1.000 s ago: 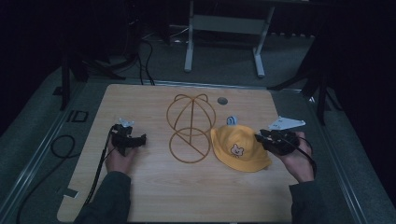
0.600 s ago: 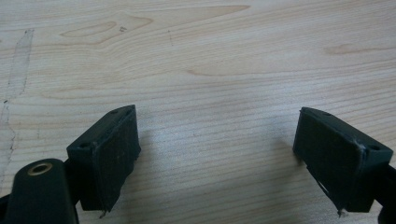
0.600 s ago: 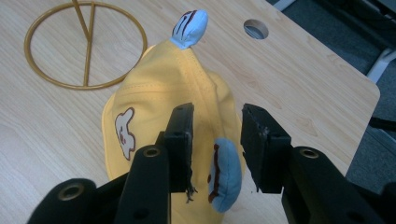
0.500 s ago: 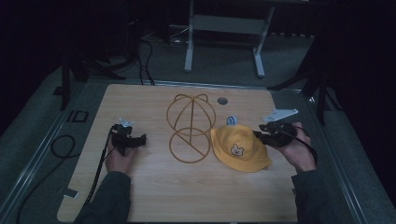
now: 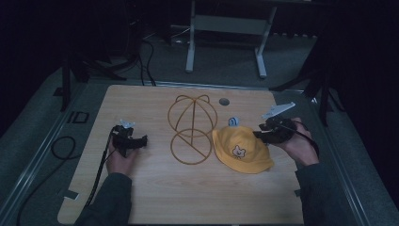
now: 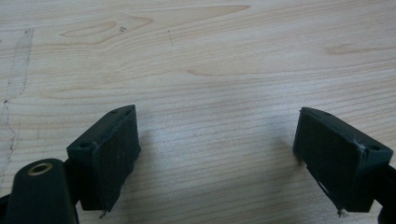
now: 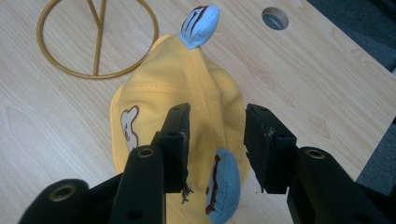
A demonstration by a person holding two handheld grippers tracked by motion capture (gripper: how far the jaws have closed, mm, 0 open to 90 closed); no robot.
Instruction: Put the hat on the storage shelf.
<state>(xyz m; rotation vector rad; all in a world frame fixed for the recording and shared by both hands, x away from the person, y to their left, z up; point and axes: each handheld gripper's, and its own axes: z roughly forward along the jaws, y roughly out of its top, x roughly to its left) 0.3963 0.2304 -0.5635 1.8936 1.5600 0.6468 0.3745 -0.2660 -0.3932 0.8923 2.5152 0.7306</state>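
Hat lying flat on table, just right of wire stand, blue ear showing between right gripper jaws. Right gripper hovering at hat's right edge, jaws just been opening, pads not pressing cloth. Left gripper resting wide open over bare wood, well apart from hat.

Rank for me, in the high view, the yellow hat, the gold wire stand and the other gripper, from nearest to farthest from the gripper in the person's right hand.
From the right gripper:
1. Yellow hat, right beside its jaws, lying flat on the table.
2. Gold wire stand, farther left, at the table's middle.
3. Left gripper, farthest, over the table's left part.
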